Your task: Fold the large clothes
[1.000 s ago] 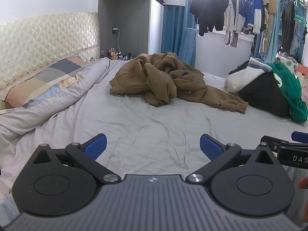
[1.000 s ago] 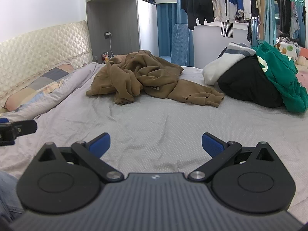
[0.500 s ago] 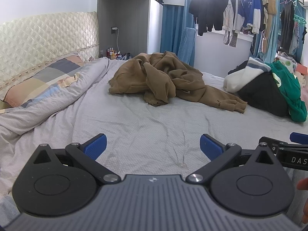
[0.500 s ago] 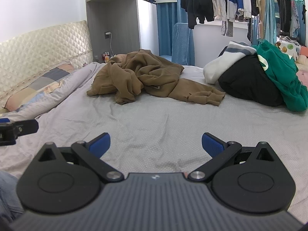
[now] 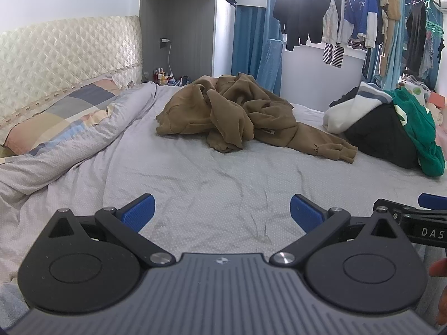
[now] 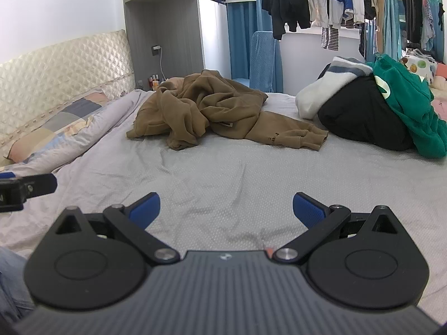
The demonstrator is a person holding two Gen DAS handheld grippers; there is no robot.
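Observation:
A crumpled brown hoodie [image 5: 237, 114] [image 6: 206, 111] lies in a heap at the far middle of the bed, one sleeve trailing right. My left gripper [image 5: 222, 209] hovers low over the near part of the grey sheet, open, with nothing between its blue pads. My right gripper [image 6: 226, 208] is likewise open and empty over the sheet, well short of the hoodie. Each gripper shows at the edge of the other's view: the right gripper [image 5: 427, 209] at the right, the left gripper [image 6: 25, 187] at the left.
A pile of black, white and green clothes [image 5: 391, 131] [image 6: 371, 111] sits at the right of the bed. A rolled duvet [image 5: 69, 145] and checked pillow [image 5: 61, 117] line the left side. Garments hang on a rail [image 5: 349, 14] behind. Bare grey sheet [image 6: 237, 173] spreads in front.
Both grippers have edged slightly forward toward the hoodie; their jaws stay open. The clothes have not moved.

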